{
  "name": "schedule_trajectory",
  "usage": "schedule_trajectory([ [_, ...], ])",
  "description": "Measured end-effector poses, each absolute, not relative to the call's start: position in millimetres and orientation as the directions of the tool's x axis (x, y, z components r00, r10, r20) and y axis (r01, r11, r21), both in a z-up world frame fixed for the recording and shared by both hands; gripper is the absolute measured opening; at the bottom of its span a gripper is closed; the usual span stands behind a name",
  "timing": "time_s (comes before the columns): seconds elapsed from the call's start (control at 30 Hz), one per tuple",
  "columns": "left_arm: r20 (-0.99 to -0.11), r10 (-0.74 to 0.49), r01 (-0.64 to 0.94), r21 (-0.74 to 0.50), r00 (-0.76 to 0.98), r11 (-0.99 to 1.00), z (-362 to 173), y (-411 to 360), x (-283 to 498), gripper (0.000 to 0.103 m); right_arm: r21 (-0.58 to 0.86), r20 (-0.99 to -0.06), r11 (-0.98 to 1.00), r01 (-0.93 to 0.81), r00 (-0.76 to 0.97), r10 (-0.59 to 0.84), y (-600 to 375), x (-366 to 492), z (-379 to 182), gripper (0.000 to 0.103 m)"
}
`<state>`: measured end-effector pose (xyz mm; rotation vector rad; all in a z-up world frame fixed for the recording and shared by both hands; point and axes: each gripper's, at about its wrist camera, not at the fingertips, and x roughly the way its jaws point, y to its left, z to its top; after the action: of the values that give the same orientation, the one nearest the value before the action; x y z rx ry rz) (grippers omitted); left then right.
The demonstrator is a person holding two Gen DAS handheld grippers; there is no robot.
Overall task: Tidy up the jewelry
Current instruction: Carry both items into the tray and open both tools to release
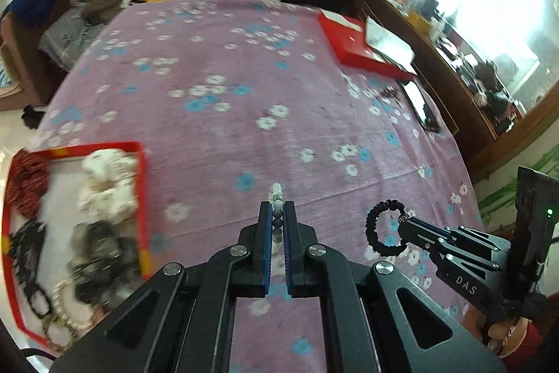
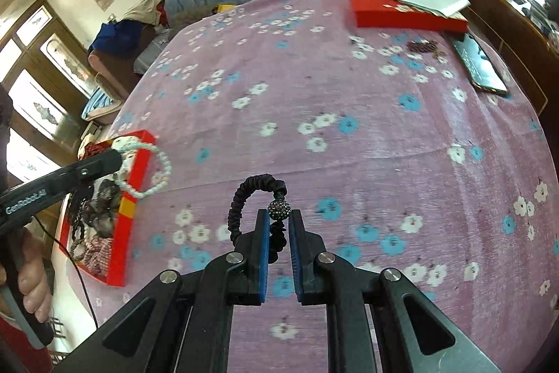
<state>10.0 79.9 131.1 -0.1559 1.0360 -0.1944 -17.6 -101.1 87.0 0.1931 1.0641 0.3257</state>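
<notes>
The pale bead bracelet (image 1: 276,198) was pinched edge-on in the left gripper (image 1: 277,215), above the flowered bed cover (image 1: 244,76) just right of the red tray (image 1: 141,184). The black bracelet (image 2: 251,194) hung clamped in the right gripper (image 2: 279,226), near centre. Both grips looked thin; a jolt might have dropped either loop outside the crowded tray.

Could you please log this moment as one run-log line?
left gripper: shut on pale beaded bracelet | right gripper: shut on black corded bracelet | red tray: partly filled
</notes>
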Motion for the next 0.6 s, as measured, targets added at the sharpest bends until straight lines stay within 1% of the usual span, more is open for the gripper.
schedule_trajectory([
  [0.1,-0.833,-0.225,0.041,-0.238,0.506,0.97,138,107,-3,0.005,0.307,-0.82,0.933,-0.186,0.446,0.359,-84,-20,93,0.012],
  [0.27,-0.834,-0.191,-0.019,-0.234,0.517,0.972,143,149,-24,0.005,0.302,-0.813,0.928,-0.22,0.448,0.371,-56,-22,104,0.012],
  [0.6,-0.854,-0.087,-0.157,-0.192,0.512,0.969,139,236,-54,0.005,0.291,-0.804,0.904,-0.314,0.432,0.409,11,-24,115,0.012],
])
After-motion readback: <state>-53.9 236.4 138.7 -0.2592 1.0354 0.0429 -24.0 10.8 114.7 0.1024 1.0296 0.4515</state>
